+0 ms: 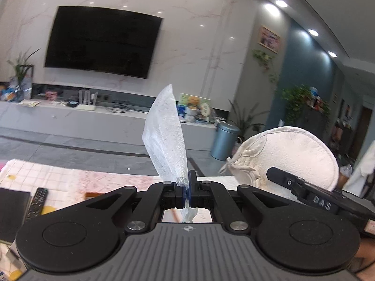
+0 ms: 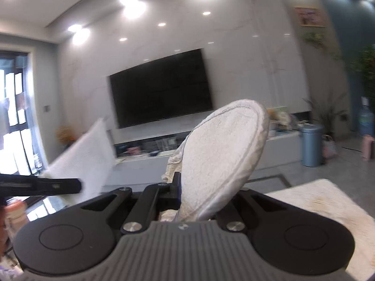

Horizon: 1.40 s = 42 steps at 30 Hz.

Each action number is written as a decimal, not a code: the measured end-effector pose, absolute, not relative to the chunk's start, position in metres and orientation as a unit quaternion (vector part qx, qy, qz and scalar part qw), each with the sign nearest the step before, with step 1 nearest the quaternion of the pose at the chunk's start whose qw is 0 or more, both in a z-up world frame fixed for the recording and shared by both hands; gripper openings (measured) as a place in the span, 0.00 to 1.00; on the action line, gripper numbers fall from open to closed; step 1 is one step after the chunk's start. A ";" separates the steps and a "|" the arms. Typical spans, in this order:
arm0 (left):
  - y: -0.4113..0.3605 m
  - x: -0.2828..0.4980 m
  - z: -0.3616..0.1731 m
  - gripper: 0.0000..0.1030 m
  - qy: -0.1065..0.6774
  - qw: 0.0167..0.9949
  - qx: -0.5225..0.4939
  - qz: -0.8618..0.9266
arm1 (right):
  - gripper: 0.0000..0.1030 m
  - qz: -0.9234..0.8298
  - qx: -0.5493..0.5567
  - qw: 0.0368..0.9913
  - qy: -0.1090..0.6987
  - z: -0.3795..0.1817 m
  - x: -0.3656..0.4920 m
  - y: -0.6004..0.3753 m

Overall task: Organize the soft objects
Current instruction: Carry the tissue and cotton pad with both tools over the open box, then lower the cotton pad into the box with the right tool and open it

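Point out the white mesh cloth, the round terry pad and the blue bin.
white mesh cloth (image 1: 164,131), left wrist view, middle of the raised sheet.
round terry pad (image 2: 222,154), right wrist view, centre of its fluffy face.
blue bin (image 1: 223,141), left wrist view, its side wall.

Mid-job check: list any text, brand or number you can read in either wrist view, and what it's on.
"DAS": white letters on the black body of the right tool, seen in the left wrist view.
Framed picture on the wall: too blurred to read.
Remote control: button markings too small.
Packages on the TV shelf: illegible.
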State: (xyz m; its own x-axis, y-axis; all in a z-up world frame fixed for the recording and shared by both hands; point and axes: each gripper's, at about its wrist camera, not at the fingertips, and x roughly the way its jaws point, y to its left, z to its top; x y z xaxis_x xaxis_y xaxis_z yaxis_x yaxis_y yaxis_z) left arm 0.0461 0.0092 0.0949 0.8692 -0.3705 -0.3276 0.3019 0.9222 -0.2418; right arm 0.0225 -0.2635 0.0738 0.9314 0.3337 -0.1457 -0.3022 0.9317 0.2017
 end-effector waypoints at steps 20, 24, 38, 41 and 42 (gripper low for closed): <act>0.108 0.119 -0.005 0.02 0.298 0.930 -0.187 -0.109 | 0.03 0.209 0.047 0.911 0.352 -0.034 0.198 -0.110; 0.108 0.117 -0.007 0.02 0.303 0.928 -0.188 -0.109 | 0.03 0.208 0.066 0.895 0.390 -0.053 0.223 -0.098; 0.110 0.118 -0.009 0.03 0.311 0.929 -0.181 -0.090 | 0.65 0.189 0.156 0.840 0.484 -0.078 0.208 -0.123; 0.106 0.118 -0.010 0.03 0.313 0.929 -0.174 -0.090 | 0.66 0.199 0.129 0.849 0.472 -0.063 0.190 -0.120; 0.105 0.118 -0.011 0.03 0.313 0.929 -0.174 -0.089 | 0.66 0.200 0.118 0.855 0.464 -0.058 0.183 -0.120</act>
